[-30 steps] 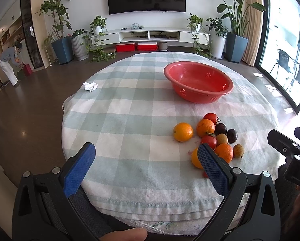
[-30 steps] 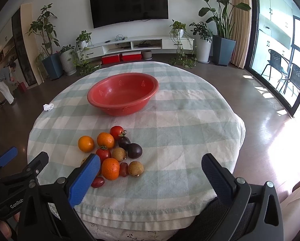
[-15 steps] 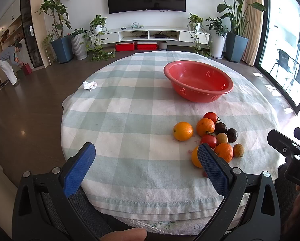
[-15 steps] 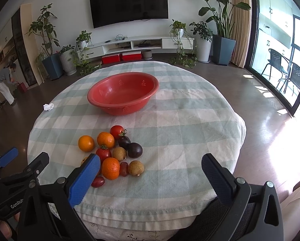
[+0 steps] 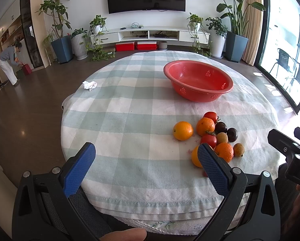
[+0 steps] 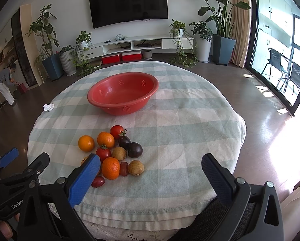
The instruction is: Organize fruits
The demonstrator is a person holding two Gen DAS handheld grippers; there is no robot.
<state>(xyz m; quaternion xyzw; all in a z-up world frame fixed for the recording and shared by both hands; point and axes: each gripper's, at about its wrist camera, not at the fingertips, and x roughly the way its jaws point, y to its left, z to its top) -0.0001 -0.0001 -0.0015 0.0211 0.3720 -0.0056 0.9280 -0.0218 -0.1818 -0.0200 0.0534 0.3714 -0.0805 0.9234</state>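
Nothing moved: both claws (image 5: 144, 166) (image 6: 150, 178) gape beside four oranges (image 6: 86, 143), one bowl (image 6: 122, 95).

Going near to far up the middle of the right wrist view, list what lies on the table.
Tan round fruit → dark purple round fruit → red tomato with green stem → red plastic colander bowl, all on the green-and-white checked tablecloth.

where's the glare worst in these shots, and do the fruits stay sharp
Left wrist view: the window at right is blown out, though the fruit pile and red bowl stay sharp; fisheye bends the walls. Right wrist view: sunlight washes out the floor at right, and the fruits remain crisp.
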